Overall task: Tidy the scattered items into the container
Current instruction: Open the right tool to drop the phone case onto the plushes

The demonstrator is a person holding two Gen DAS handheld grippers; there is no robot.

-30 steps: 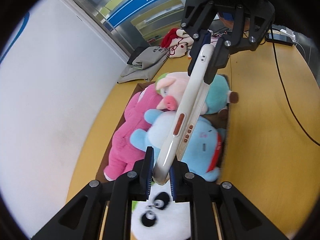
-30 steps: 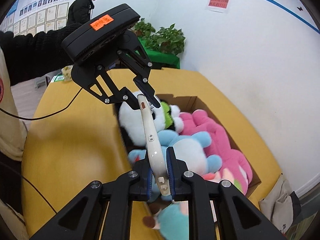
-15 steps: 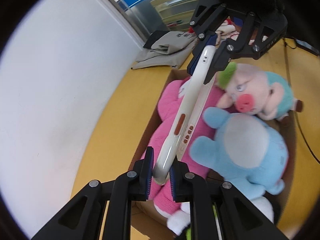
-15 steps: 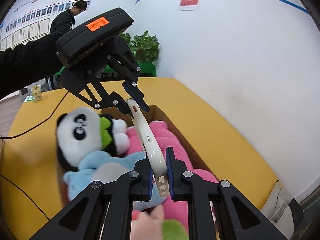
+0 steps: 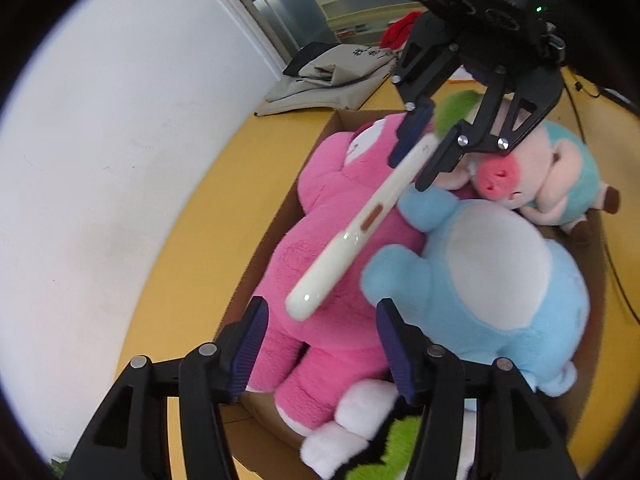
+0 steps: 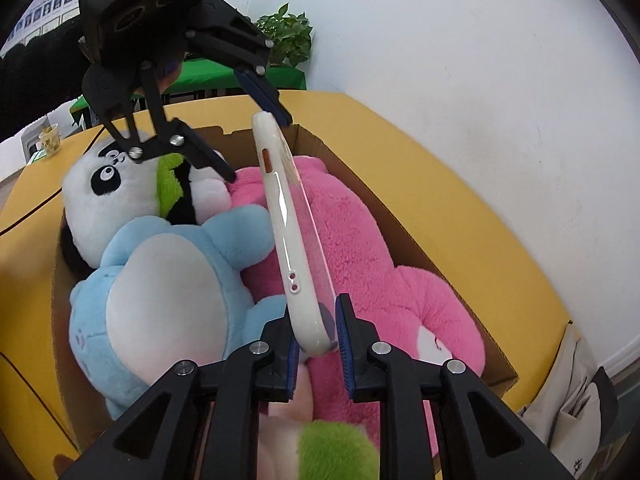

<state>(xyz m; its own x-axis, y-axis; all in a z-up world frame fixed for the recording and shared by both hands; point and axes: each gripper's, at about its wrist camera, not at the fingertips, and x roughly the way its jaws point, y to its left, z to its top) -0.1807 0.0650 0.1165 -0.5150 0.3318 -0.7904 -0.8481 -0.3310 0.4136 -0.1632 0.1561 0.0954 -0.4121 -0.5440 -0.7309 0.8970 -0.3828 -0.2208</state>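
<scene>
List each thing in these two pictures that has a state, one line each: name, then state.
Left gripper: open, phone case end between its fingers, not touching.
Right gripper: holding the phone case's other end.
Phone case: held on edge above the toys.
Cardboard box: open, full of toys.
Pink toy: lying in the box.
Blue toy: lying beside it.

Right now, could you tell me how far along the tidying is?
Done: four plush toys already lie in the cardboard box. In hand: the right tongs grip the white phone case above the pink plush; the left tongs are open. Left: setting the case down. Other strays aren't visible.
</scene>
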